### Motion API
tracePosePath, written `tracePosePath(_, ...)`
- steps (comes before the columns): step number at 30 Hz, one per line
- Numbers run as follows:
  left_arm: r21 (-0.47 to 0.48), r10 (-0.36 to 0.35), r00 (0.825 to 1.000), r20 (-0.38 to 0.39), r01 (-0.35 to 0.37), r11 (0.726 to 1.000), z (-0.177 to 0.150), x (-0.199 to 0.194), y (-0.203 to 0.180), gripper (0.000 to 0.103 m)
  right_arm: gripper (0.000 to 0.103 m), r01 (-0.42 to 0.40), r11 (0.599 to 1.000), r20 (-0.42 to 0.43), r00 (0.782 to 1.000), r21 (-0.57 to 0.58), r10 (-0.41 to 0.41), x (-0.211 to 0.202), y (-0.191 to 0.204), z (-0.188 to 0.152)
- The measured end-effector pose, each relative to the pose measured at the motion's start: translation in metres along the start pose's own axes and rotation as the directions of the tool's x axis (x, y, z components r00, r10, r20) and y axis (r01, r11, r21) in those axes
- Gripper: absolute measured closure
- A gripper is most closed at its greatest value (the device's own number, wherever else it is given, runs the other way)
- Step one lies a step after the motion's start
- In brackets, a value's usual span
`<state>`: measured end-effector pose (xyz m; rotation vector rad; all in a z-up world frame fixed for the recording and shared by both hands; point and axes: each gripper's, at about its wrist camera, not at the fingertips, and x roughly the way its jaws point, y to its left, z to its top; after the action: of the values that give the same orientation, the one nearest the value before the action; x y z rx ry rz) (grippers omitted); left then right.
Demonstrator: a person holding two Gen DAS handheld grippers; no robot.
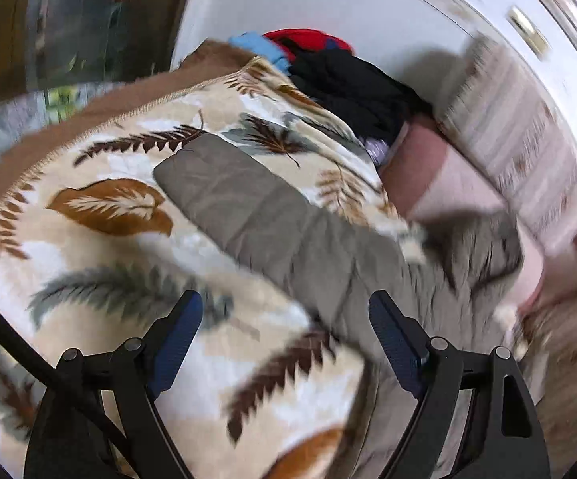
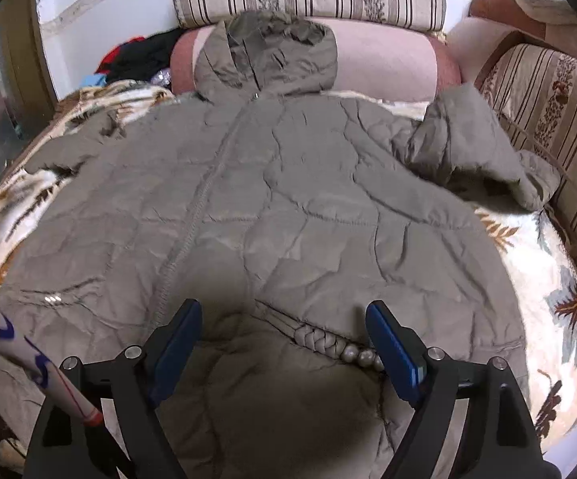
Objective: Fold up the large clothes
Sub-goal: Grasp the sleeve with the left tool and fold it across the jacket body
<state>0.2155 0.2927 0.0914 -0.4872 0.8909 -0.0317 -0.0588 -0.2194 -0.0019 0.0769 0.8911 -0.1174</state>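
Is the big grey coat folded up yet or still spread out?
Mostly spread out: the coat lies flat on the blanket, hood up top; one sleeve is crumpled.

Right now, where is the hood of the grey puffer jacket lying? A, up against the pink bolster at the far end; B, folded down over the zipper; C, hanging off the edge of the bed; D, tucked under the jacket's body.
A: in the right wrist view the hood of the grey puffer jacket lies spread against the pink bolster, beyond the collar.
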Motion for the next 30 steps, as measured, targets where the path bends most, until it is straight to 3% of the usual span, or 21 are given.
tracePosePath(5, -0.144, -0.070, 0.997, -0.013, 0.068, 0.987, 0.046, 0.051, 0.046, 0.019, 0.015, 0.006, 1.000, -0.005, 1.000, -0.011, -0.006, 0.014, -0.003, -0.003)
tracePosePath(13, -0.243, -0.079, 0.994, -0.074, 0.059, 0.968, 0.061, 0.130, 0.087, 0.019, 0.009, 0.036, 0.999, -0.021, 0.999, -0.026, -0.037, 0.030, -0.002, 0.001)
tracePosePath(16, -0.297, -0.123, 0.987, -0.103, 0.088, 0.951, 0.061, 0.158, 0.099, 0.019, 0.007, 0.049, 0.998, -0.025, 0.998, -0.029, -0.050, 0.035, -0.001, 0.002)
tracePosePath(19, -0.307, -0.138, 0.986, -0.096, 0.102, 0.946, 0.063, 0.173, 0.101, 0.014, 0.005, 0.055, 0.998, -0.029, 0.998, -0.027, -0.056, 0.039, -0.001, 0.003)
tracePosePath(21, -0.310, -0.155, 0.984, -0.085, 0.122, 0.943, 0.066, 0.178, 0.099, 0.004, 0.005, 0.057, 0.998, -0.029, 0.998, -0.027, -0.058, 0.041, -0.001, 0.002)
tracePosePath(24, -0.289, -0.112, 0.990, -0.087, 0.083, 0.954, 0.070, 0.185, 0.089, 0.003, 0.003, 0.062, 0.998, -0.026, 0.998, -0.028, -0.063, 0.043, 0.000, 0.001)
tracePosePath(26, -0.210, -0.016, 0.996, -0.091, -0.003, 0.978, 0.070, 0.186, 0.075, 0.032, 0.003, 0.065, 0.997, -0.025, 0.997, -0.029, -0.066, 0.045, 0.000, 0.001)
tracePosePath(27, -0.186, 0.018, 0.995, -0.099, -0.036, 0.982, 0.069, 0.186, 0.072, 0.068, 0.003, 0.066, 0.997, -0.023, 0.997, -0.029, -0.067, 0.046, 0.002, 0.001)
tracePosePath(28, -0.165, 0.043, 0.991, -0.124, -0.063, 0.984, 0.069, 0.188, 0.069, 0.089, 0.003, 0.067, 0.997, -0.021, 0.998, -0.029, -0.067, 0.046, 0.002, 0.001)
tracePosePath(30, -0.157, 0.057, 0.991, -0.124, -0.076, 0.985, 0.068, 0.182, 0.063, 0.093, 0.002, 0.069, 0.997, -0.015, 0.997, -0.030, -0.069, 0.047, 0.002, 0.001)
